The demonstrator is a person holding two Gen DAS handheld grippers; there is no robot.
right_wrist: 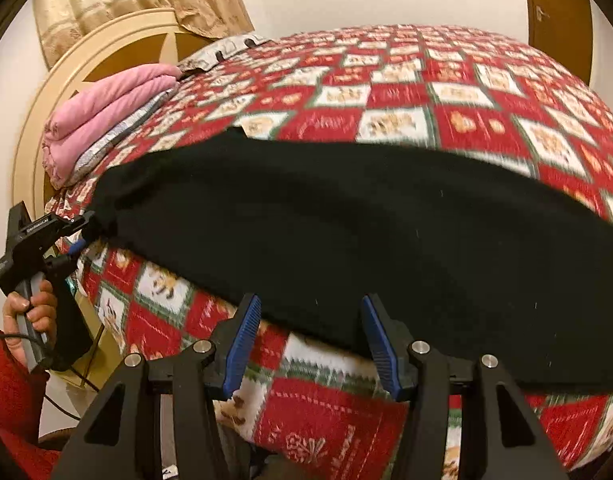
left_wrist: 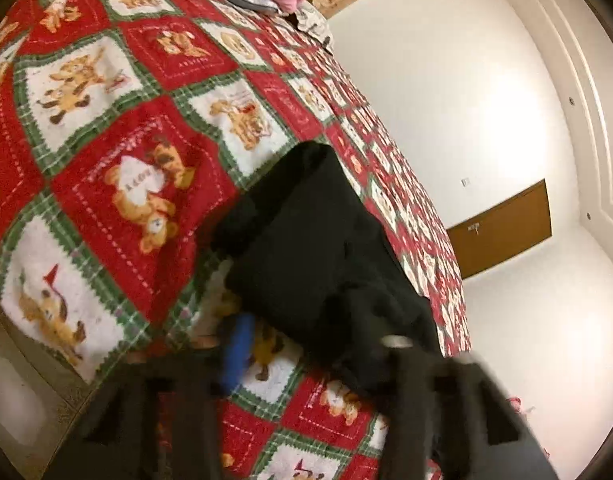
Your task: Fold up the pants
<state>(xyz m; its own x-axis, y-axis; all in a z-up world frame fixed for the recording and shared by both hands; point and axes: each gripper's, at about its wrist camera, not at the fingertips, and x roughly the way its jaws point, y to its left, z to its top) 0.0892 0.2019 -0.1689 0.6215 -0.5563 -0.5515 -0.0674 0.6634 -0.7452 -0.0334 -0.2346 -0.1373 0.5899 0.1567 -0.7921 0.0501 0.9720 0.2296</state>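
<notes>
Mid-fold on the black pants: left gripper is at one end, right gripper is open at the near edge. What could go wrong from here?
1. The right gripper is open and grips nothing, so a pull by the left gripper could drag the black pants askew.
2. The pants lie close to the near edge of the quilt; a tug might slide them off the bed.
3. Closing low could pinch quilt along with the pants.

Warm indoor light washed both views. Heavy motion blur smeared the left gripper [left_wrist: 306,364]; glare bloomed on the wall [left_wrist: 486,92]. Fisheye bending curved the edges, corners gone dark.
</notes>
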